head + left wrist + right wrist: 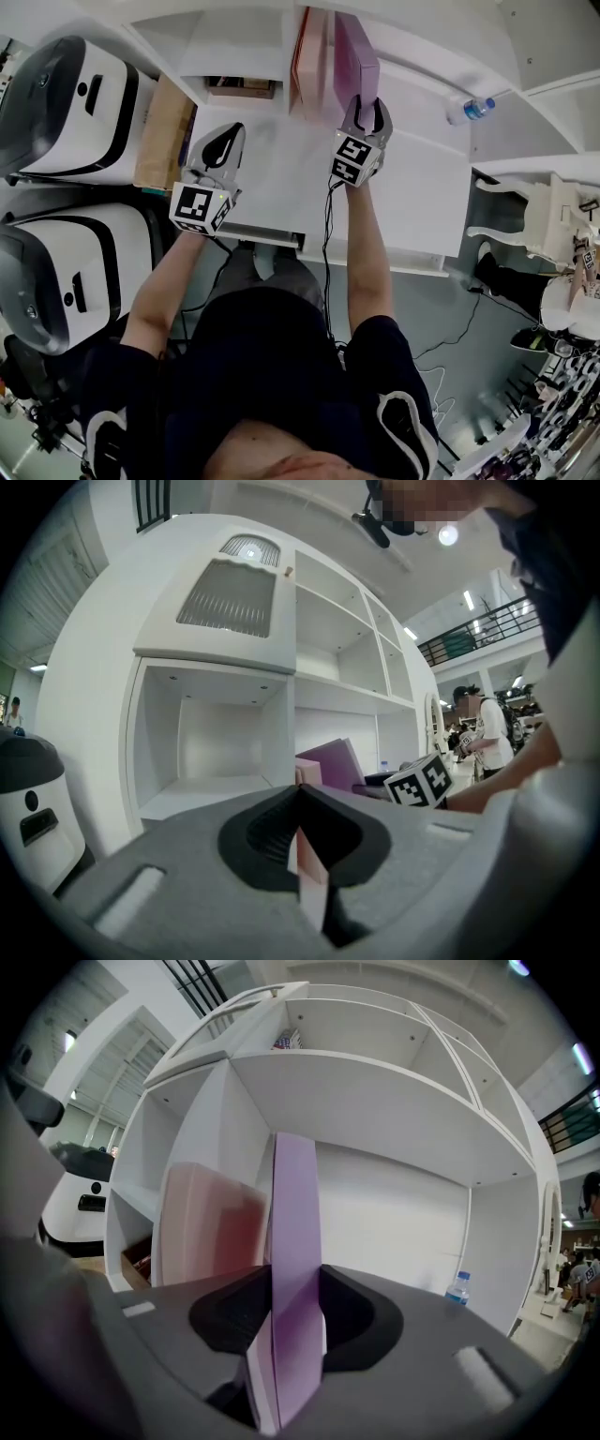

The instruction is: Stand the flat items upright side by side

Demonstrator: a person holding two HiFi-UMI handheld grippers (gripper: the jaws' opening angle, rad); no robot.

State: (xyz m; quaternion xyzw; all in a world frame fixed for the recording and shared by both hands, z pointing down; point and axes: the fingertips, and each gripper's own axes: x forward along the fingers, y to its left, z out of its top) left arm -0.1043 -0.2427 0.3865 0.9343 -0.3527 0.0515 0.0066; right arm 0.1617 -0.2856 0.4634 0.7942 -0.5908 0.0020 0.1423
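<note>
the right tongs (295,1279) are closed on the near edge of a thin flat purple item (292,1213). the two jaws press its two flat sides, so it cannot tip over. that grip holds it up on its edge, tall and straight.

the left tongs (300,794) are shut tight. a thin pale pink strip (307,878) shows where the jaws meet, and i cannot tell if it is part of the tongs or not. these tongs hang low over the white desk top (412,187), apart from the work. i think they wait there so they do not get in the way.

the purple item is in the wide open space of the white shelf unit (394,1101). just beside it, on its left, a thin flat pink item (211,1222) stands up too. the purple one is put close to it so the two stand side by side, like books. i cannot tell if the purple item's bottom edge sits on the shelf yet, or if the two touch.

a small clear plastic water bottle with a blue cap (457,1288) stands far off at the right of the same space, out of the way.

i think the job is near its end. the right tongs need to let go softly, or the purple item may fall.
</note>
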